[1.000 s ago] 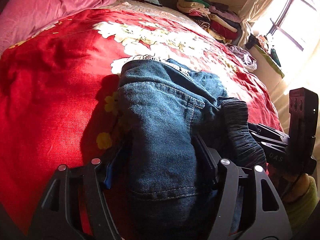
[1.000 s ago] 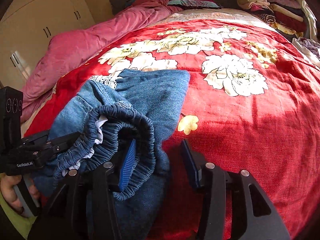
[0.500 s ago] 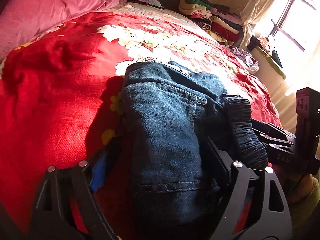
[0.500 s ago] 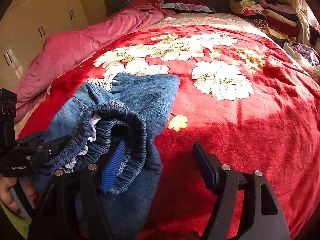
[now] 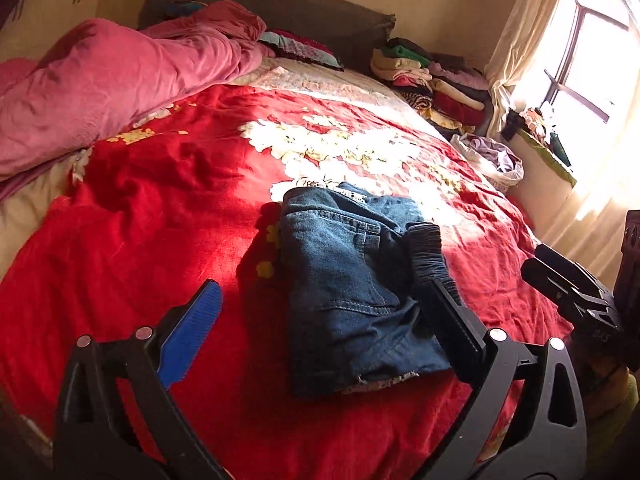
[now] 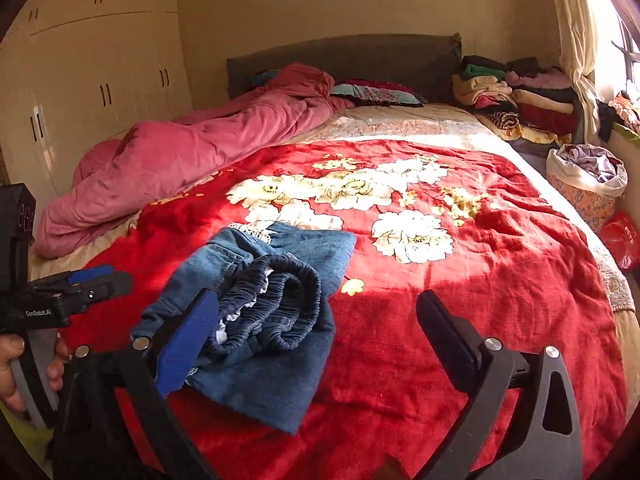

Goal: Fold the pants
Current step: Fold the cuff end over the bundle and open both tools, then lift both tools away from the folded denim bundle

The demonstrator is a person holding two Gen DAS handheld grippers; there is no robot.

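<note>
Sunlit red bedspread is seen across the bed, patterned with white flowers. Nearest, the left gripper is held wide apart with nothing between its fingers, and the right gripper is likewise spread wide and holds nothing. Just beyond them, the folded jeans are laid on the bedspread, the elastic waistband bunched on top. Farther back, a pink duvet is heaped on the left side, and stacked clothes are piled by the headboard.
</note>
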